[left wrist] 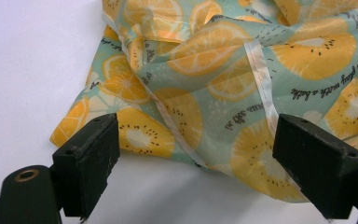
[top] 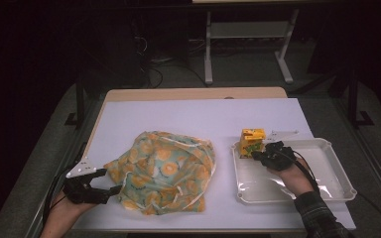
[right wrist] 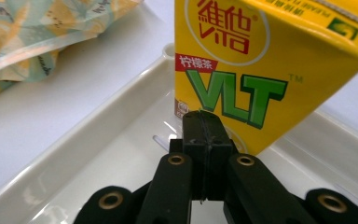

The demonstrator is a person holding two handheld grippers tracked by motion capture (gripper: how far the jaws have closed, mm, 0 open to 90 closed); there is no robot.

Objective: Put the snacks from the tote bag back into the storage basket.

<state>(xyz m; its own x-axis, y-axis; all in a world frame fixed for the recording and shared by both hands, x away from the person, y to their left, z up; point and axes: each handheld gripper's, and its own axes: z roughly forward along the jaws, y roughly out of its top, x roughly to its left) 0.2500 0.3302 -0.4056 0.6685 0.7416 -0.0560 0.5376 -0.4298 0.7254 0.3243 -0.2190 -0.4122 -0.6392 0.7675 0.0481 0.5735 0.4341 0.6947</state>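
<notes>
Left gripper (top: 108,181) jaws wide apart, nothing between them, sitting just at the near-left edge of the crumpled fruit-print bag (top: 166,171); in the left gripper view the bag's (left wrist: 223,88) hem lies between and just beyond the jaws. Right gripper (right wrist: 204,140) jaws pressed together, empty, tips right up against the front of the yellow drink carton (right wrist: 261,70). Carton (top: 252,141) stands in the far-left corner of the white tray (top: 337,173), bag just left of the tray, all on a white table sheet (top: 178,116).
</notes>
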